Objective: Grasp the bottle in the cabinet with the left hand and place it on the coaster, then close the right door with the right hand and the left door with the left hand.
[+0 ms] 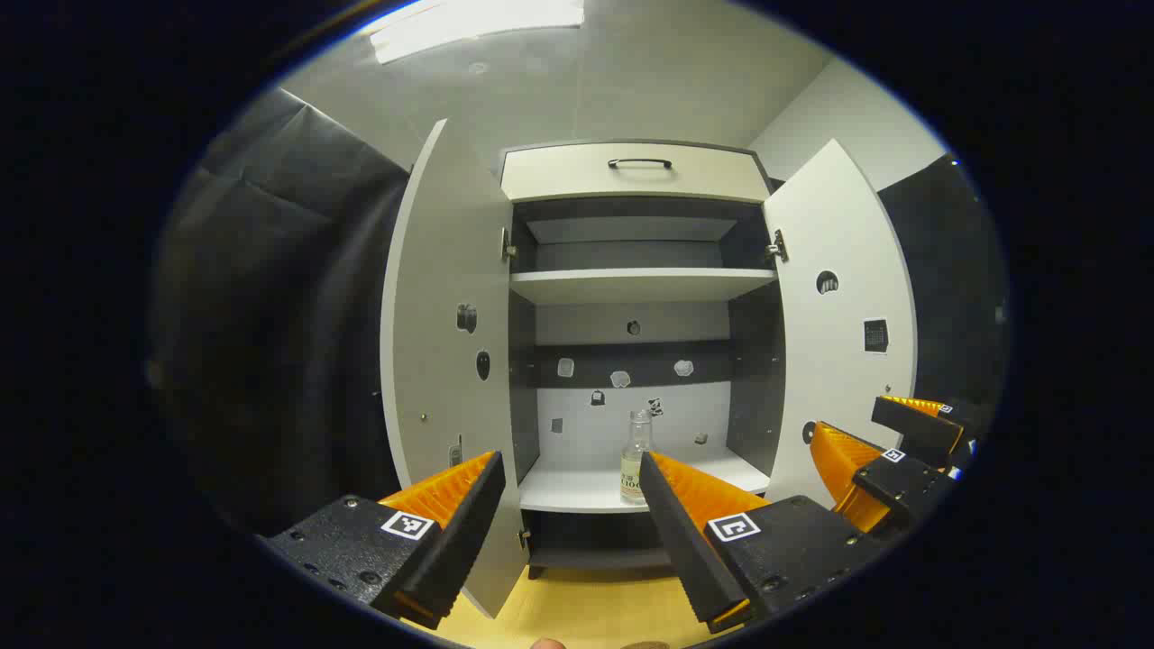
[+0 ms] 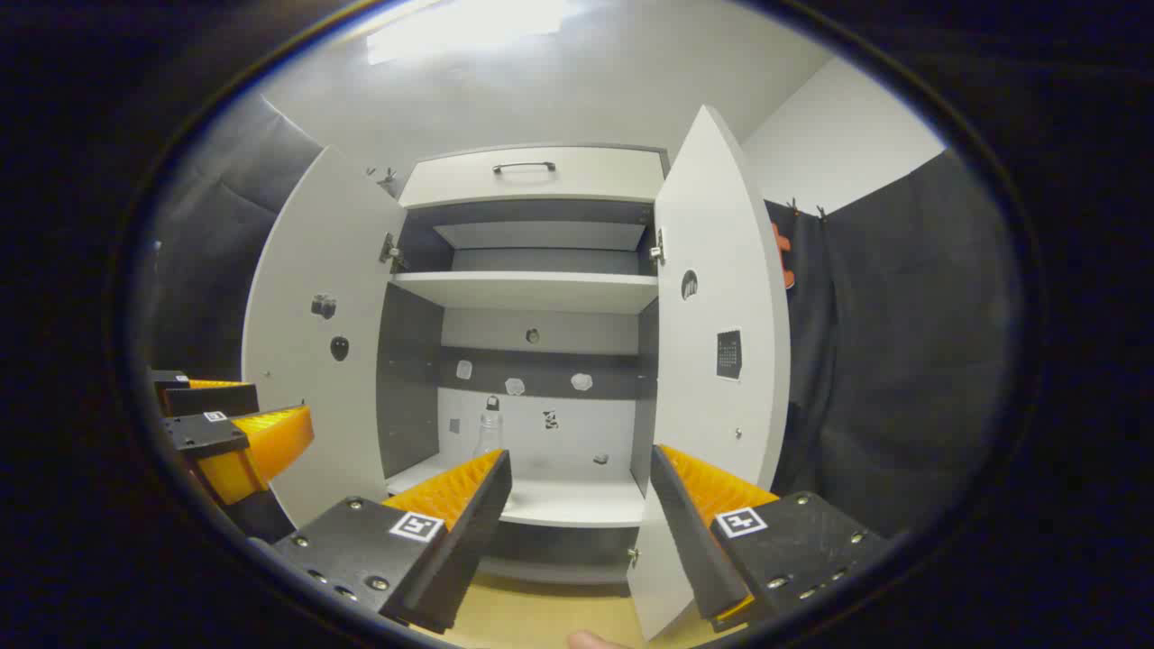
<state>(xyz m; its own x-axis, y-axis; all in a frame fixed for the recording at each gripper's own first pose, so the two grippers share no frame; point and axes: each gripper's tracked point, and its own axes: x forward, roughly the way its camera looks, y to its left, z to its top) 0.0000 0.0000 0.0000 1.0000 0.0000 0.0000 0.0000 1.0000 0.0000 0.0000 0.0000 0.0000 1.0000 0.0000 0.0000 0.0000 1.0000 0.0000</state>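
Nothing of the task looks done yet: the bottle point(image 1: 636, 455) stands upright on the cabinet's lower shelf point(image 1: 586, 487), straight ahead of the left hand-held gripper point(image 1: 570, 505) and well beyond its fingertips, near the shelf's front edge. That gripper's jaws stand wide apart and empty, with the bottle lined up just inside its right finger. The right hand-held gripper point(image 2: 577, 505) is likewise spread wide and holds nothing; it hangs level with the left one, off to its right, facing the edge of the right door point(image 2: 721, 361). Both that door and the left door point(image 1: 446, 342) stand fully open, so the grasp, the placing and both closings are all left. I can make out no coaster. The cabinet point(image 1: 636, 171) has a drawer with a dark handle on top and bare shelves between. It rests on a pale wooden bench point(image 1: 586, 613), between dark cloth walls, under a bright ceiling light.
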